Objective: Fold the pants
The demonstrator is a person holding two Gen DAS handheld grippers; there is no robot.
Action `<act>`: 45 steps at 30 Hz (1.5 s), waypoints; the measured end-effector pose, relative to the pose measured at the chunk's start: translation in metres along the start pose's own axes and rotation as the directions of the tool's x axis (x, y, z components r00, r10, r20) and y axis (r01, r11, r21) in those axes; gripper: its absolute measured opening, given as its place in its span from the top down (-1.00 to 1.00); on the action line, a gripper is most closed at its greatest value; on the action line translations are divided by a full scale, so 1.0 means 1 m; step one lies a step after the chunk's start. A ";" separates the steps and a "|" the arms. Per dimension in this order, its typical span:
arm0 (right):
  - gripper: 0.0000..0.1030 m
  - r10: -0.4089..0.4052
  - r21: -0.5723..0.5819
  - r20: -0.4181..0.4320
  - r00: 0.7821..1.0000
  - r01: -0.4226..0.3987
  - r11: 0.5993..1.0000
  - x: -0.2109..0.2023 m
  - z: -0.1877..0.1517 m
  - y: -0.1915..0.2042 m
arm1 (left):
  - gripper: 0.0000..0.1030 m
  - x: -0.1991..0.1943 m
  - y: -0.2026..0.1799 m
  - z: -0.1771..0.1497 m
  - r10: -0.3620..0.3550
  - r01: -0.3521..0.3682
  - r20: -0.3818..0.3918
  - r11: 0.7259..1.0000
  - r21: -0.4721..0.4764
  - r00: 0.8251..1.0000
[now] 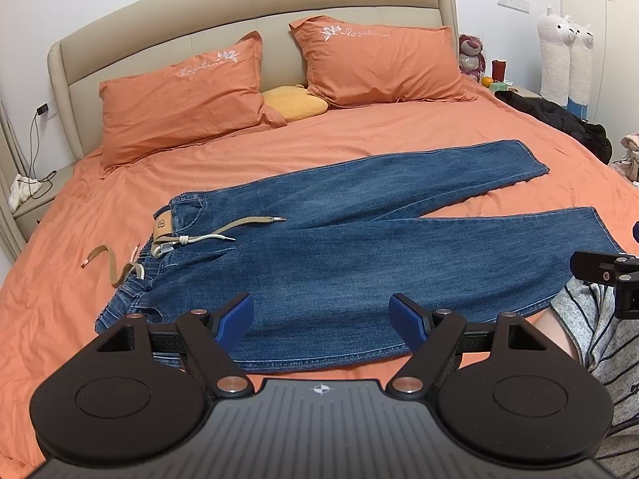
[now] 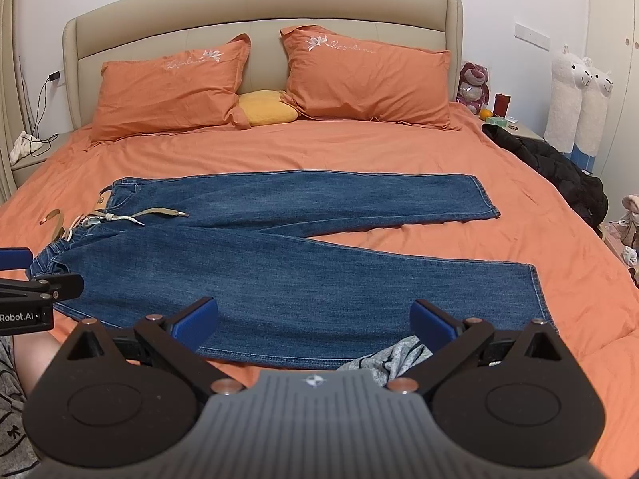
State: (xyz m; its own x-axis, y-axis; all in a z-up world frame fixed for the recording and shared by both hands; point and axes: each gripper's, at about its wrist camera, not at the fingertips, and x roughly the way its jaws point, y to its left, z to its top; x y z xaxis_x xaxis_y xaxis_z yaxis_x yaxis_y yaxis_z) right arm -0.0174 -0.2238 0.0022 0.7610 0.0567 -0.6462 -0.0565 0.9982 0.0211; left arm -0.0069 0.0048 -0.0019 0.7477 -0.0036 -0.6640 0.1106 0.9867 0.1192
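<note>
Blue jeans (image 1: 359,239) (image 2: 279,263) lie flat across the orange bed, waistband to the left with a tan drawstring (image 1: 243,225) (image 2: 155,213), both legs spread apart toward the right. My left gripper (image 1: 321,315) hovers open over the near leg close to the waist, with nothing between its blue pads. My right gripper (image 2: 315,319) is open above the near leg's lower part, holding nothing. The other gripper's black frame shows at the right edge of the left wrist view and at the left edge of the right wrist view.
Two orange pillows (image 1: 179,92) (image 2: 367,76) and a yellow cushion (image 1: 293,101) rest against the beige headboard (image 2: 259,4). A black jacket (image 2: 559,167) lies at the bed's right edge. Plush toys (image 2: 575,99) stand by the right wall. A grey striped sleeve (image 1: 599,339) is near.
</note>
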 end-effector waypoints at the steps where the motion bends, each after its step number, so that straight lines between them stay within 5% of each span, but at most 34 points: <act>1: -0.90 -0.001 0.000 0.000 1.000 0.001 1.000 0.000 0.000 0.000 | -0.75 0.000 0.000 0.000 -0.001 0.001 0.001 1.000 -0.001 1.000; 31: -0.90 -0.015 -0.005 0.013 1.000 0.015 1.000 -0.007 -0.002 -0.002 | -0.75 -0.007 0.007 0.001 0.013 -0.013 -0.003 1.000 0.013 1.000; 39: -0.90 -0.047 -0.041 0.000 0.999 0.047 0.998 0.003 0.013 -0.039 | -0.64 0.009 0.040 0.012 0.046 -0.042 -0.023 0.990 0.136 0.999; 45: -0.90 -0.006 -0.041 -0.005 1.000 0.006 0.999 0.014 0.036 -0.098 | -0.48 0.020 0.089 0.029 0.006 0.005 -0.043 0.967 0.255 0.999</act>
State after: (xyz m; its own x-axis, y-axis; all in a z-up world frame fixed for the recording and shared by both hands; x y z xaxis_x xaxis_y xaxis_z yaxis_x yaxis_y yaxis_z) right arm 0.0216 -0.3205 0.0187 0.7583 0.0502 -0.6500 -0.0781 0.9968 -0.0142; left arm 0.0368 0.0878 0.0167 0.7194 0.0097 -0.6946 0.2777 0.9125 0.3004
